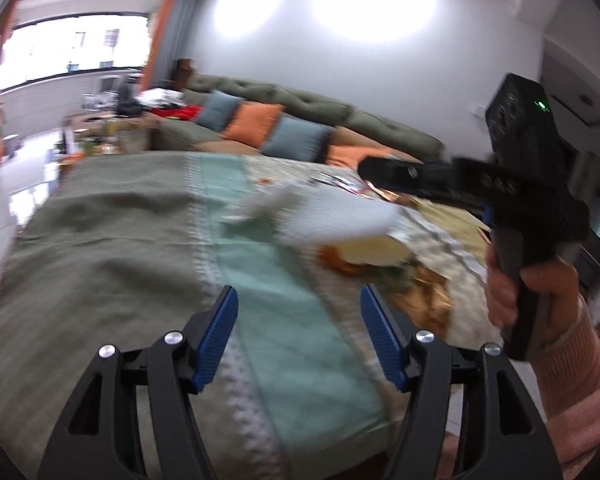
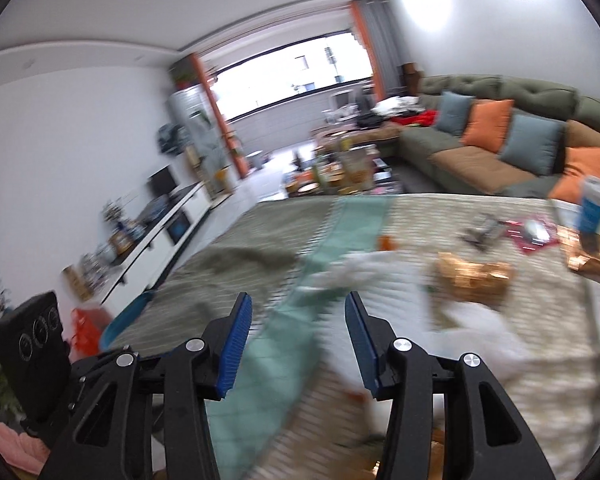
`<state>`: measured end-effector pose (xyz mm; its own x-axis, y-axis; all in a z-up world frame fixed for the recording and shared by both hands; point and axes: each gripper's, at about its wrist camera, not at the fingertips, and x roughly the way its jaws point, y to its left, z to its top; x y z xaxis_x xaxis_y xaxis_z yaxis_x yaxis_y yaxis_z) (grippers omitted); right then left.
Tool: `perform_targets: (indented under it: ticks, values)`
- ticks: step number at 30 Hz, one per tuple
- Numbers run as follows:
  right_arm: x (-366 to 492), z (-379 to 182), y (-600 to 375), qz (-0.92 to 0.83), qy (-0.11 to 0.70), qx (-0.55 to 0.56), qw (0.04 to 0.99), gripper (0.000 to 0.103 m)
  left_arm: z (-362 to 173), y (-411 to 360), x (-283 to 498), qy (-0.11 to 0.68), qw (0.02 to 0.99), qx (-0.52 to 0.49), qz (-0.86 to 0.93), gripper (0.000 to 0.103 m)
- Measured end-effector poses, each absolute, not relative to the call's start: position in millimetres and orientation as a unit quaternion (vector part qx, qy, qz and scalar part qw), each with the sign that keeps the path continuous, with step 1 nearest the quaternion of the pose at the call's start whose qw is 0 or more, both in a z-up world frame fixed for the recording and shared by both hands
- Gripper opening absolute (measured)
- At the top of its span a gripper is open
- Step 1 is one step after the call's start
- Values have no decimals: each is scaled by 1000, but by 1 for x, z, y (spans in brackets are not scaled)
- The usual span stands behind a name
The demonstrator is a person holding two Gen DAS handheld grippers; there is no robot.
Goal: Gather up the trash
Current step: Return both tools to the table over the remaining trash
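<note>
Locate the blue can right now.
Right wrist view only: the blue can stands at the far right of the tablecloth, behind a gold wrapper and in front of the orange cushion.

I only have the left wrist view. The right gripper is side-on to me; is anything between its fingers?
Observer: No. The right gripper has nothing between its blue pads, only tablecloth beyond them; its jaws are opening.
Operator: Anything past the wrappers that I miss?
Observer: Yes, a blue and white can stands upright at the table's far right, beside a shiny copper wrapper.
Operator: And on the floor?
Observer: A teal basin sits just off the table's left edge, next to something orange.
</note>
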<state>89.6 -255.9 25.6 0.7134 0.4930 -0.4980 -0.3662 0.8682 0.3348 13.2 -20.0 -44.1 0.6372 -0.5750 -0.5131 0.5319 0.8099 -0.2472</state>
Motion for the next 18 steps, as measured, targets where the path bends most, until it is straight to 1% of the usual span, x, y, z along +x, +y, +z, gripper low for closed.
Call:
perform_targets:
  ticks: [8,12,18]
  values:
    - [82,14,-318,176,292,141,929,49,-61,-86,10,329,855,-12,-400,65]
    - [79,7,-328,172,293,149,929,49,-72,-113,12,354,832,-10,-427,65]
    - [79,-2,-333,176,295,161,925,49,-88,-134,22,398,807,-26,-435,64]
